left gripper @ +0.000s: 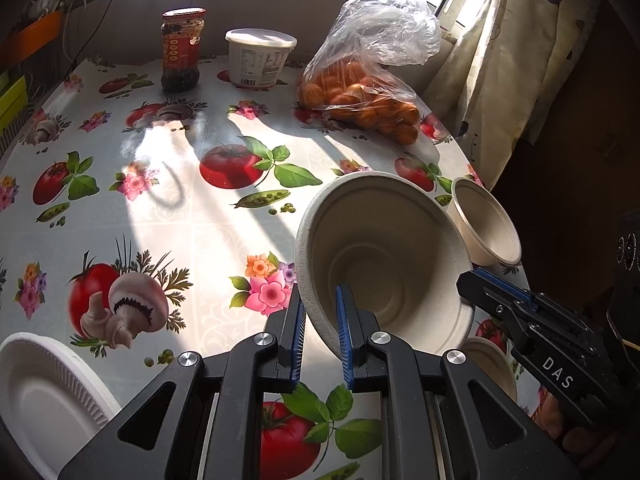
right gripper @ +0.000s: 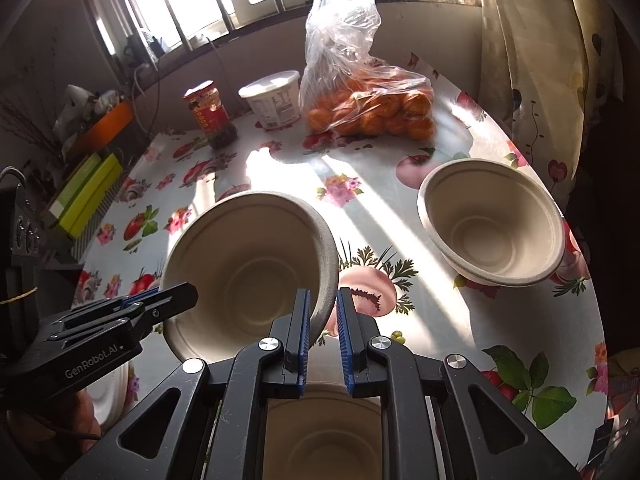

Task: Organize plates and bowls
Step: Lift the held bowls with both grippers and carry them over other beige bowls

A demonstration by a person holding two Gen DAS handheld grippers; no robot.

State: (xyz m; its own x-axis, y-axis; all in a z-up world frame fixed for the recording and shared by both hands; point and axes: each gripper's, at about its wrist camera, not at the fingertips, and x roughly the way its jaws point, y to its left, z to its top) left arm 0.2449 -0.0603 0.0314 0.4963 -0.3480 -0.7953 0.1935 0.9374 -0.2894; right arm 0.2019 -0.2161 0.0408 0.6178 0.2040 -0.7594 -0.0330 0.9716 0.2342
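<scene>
A beige paper bowl (left gripper: 384, 256) (right gripper: 248, 264) is held tilted above the table by both grippers. My left gripper (left gripper: 320, 332) is shut on its near-left rim; it also shows in the right wrist view (right gripper: 168, 298). My right gripper (right gripper: 323, 334) is shut on the opposite rim and shows in the left wrist view (left gripper: 476, 282). A second beige bowl (left gripper: 486, 226) (right gripper: 492, 220) stands on the table to the right. A third bowl (right gripper: 320, 432) (left gripper: 490, 364) sits under the right gripper. A white plate (left gripper: 44, 396) lies at the near left.
The round table (left gripper: 168, 216) has a tomato-print cloth. At its far side stand a sauce jar (left gripper: 182, 50), a white tub (left gripper: 260, 58) and a plastic bag of oranges (left gripper: 360, 92). A curtain (left gripper: 520, 48) hangs right. Green boxes (right gripper: 86, 196) sit off the left edge.
</scene>
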